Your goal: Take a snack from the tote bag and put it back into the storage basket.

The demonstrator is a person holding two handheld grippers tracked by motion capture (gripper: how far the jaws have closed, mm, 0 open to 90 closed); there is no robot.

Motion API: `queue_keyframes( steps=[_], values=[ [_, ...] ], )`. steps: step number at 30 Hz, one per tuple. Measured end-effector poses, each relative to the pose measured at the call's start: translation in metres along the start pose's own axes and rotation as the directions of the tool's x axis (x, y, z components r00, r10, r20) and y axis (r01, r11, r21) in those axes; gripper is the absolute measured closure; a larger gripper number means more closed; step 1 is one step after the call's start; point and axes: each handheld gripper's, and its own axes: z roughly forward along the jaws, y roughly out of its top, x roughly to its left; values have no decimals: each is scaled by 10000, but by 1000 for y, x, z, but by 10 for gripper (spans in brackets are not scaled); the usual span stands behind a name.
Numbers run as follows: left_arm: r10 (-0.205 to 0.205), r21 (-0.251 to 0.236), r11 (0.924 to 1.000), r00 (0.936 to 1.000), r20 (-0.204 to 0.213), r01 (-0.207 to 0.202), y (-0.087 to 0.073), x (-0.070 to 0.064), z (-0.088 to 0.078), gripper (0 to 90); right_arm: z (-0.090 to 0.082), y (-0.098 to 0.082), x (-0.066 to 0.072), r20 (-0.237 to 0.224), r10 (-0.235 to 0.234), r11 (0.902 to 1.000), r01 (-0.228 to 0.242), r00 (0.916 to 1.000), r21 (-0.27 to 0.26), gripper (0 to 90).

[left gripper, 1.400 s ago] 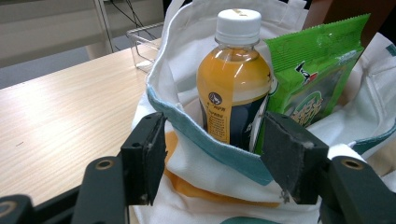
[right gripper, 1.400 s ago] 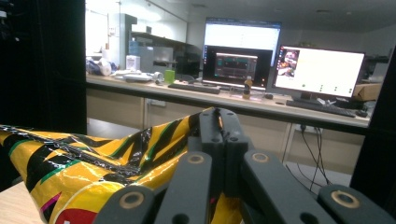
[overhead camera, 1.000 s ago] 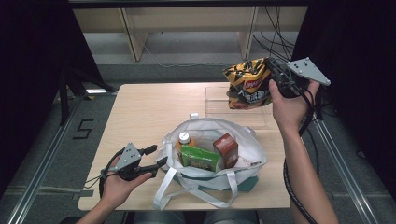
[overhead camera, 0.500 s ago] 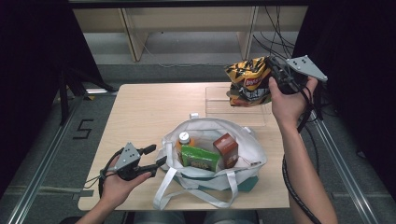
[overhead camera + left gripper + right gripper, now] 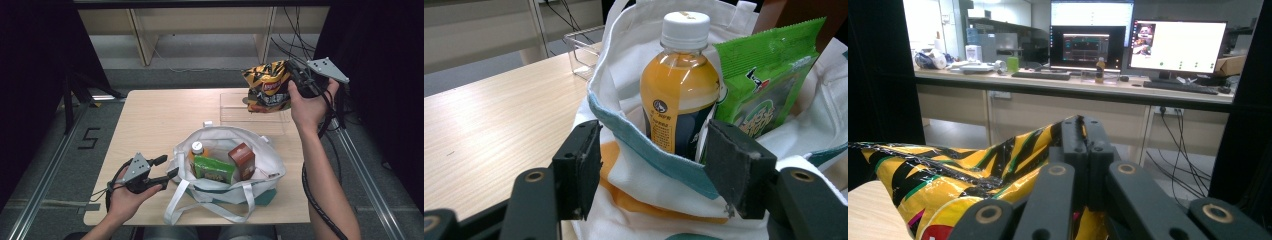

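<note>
Chip bag (image 5: pixel 267 87) – glossy crinkled foil. Tote (image 5: pixel 260 165) – matt white cloth. Table (image 5: pixel 160 120) – smooth pale wood grain. Bottle (image 5: pixel 679 85) – clear plastic, white ribbed cap. Bin (image 5: pixel 235 112) – clear plastic.

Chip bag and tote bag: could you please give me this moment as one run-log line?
right gripper: shut on chip bag, held above clear tray | left gripper: open, straddling tote bag rim | in bag: juice bottle, green packet, brown carton

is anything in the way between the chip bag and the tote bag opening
Nothing visible blocks it. The chip bag, held up by the right hand-held gripper, has bare table below. The tote bag already holds a bottle, green packet and brown box.
</note>
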Motion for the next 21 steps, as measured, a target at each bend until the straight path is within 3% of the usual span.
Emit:
queue_keyframes(
  steps=[21],
  values=[
    [-58, -26, 10000, 10000, 36, 58, 0, 0, 0, 391, 20, 0, 0, 67, 106, 9993, -108, 9999, 368, 900]
  ],
)
